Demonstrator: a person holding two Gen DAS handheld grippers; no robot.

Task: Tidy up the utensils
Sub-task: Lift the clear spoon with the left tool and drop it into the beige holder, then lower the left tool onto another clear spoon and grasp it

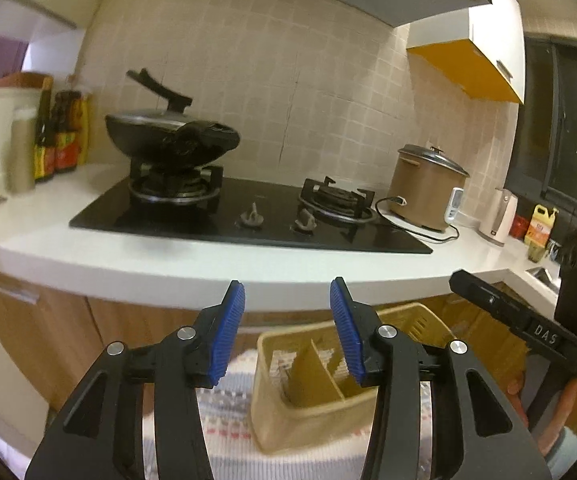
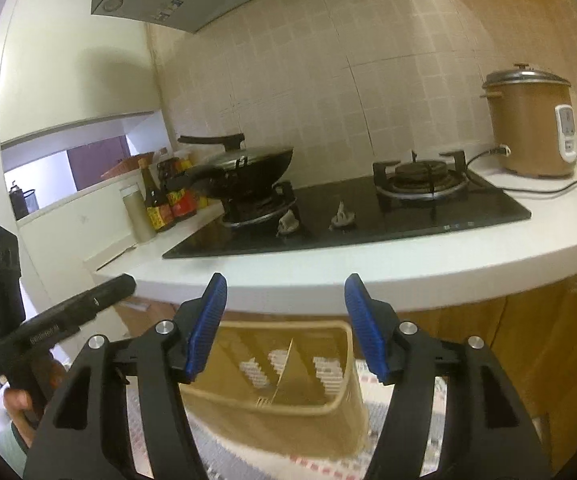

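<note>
The left gripper [image 1: 287, 292] is spread wide with nothing between its blue pads [image 1: 232, 312], held in the air in front of a white kitchen counter [image 1: 216, 264]. The right gripper [image 2: 285, 288] is likewise wide open and empty, at about the same height. Below and between them, nearer than the counter edge, stands a beige plastic utensil holder [image 1: 308, 420], an open-topped box split by a thin divider [image 1: 312, 372] into compartments. It rests on a pale patterned cloth [image 1: 224, 432]. No utensils can be made out in it or anywhere else. On the counter sits a black gas stove [image 1: 248, 220], with a lidded wok [image 1: 168, 136] on the left burner and a bare burner [image 1: 336, 200] on the right. Sauce bottles [image 1: 56, 136] stand at the far left and a brown rice cooker [image 1: 424, 184] at the right. The holder looks light and fairly stiff, though its thin slotted walls would probably flex if squeezed hard. The smooth plastic could slip, so a firm pinch over the top rim [image 2: 284, 326], one pad inside and one outside, seems the safest hold.
</note>
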